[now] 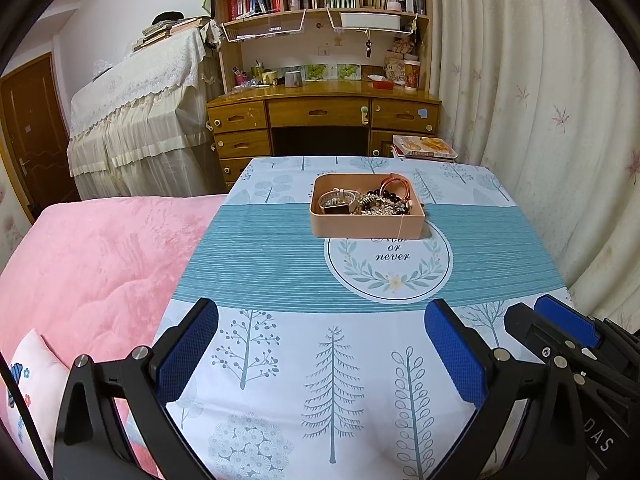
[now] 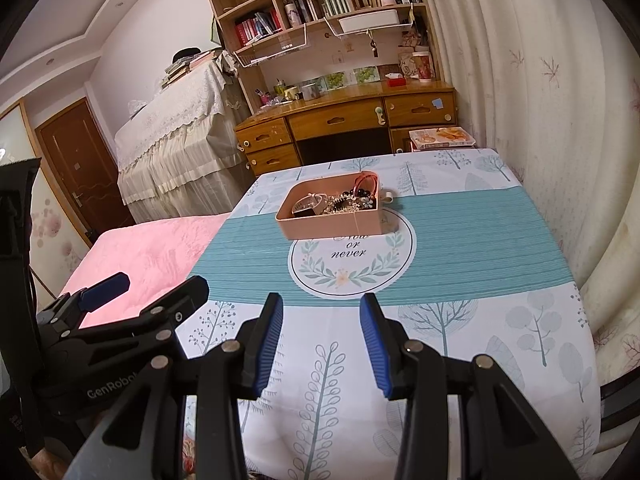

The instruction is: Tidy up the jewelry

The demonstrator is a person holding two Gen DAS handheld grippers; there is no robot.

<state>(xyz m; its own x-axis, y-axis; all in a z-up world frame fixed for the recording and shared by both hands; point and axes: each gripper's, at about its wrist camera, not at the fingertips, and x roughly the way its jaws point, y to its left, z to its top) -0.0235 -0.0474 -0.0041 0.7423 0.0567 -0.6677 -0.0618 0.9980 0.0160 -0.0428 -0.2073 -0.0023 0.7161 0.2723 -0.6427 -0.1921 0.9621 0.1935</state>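
Observation:
A shallow pink box (image 1: 366, 227) stands on the far half of the table and holds a heap of jewelry (image 1: 370, 200): beaded bracelets, chains, a watch and a red bangle. It also shows in the right wrist view (image 2: 332, 226), with the jewelry (image 2: 340, 202) inside. My left gripper (image 1: 320, 344) is open wide and empty, over the near part of the table. My right gripper (image 2: 322, 340) is open and empty, also well short of the box. Each gripper shows at the edge of the other's view.
The table wears a blue and white tree-print cloth (image 1: 332, 360) with a round "Now or never" emblem (image 1: 388, 266). A pink bed (image 1: 92, 256) lies to the left. A wooden desk (image 1: 320, 116) stands behind, curtains (image 1: 540, 100) to the right.

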